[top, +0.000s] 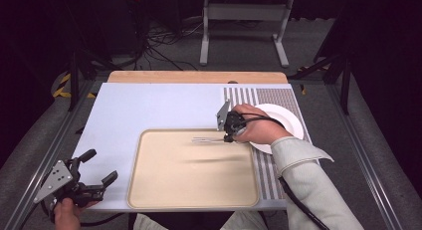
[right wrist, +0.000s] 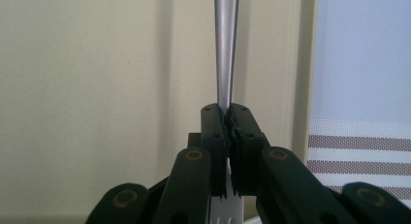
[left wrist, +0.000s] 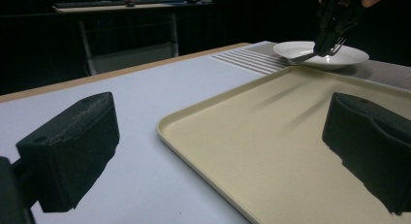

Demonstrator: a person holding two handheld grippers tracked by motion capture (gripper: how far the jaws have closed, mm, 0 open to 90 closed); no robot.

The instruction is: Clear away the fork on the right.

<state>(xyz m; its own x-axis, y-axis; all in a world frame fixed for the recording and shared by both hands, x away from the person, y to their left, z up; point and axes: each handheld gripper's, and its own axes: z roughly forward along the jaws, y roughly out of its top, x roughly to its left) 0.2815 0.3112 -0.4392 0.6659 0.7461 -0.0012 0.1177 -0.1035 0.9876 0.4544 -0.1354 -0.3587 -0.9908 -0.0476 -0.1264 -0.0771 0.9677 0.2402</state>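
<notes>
Right tool (top: 229,137) gripped a fork (top: 209,139), seemingly above the tray (top: 149,190), not yet set down; left tool (top: 99,169) gaped idle near the worktop's (top: 149,105) corner.

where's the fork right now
In the high view the fork is held in the right gripper above the tray's far right part, just left of the white plate.

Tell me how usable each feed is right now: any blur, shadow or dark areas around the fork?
High view: the table is evenly lit against dark surroundings, and the fork casts a soft shadow on the tray. Left gripper view: its own jaws are blurred and near-black; the right gripper is a dark silhouette in front of the plate. Right gripper view: the fork handle is sharp with glare streaks.
</notes>
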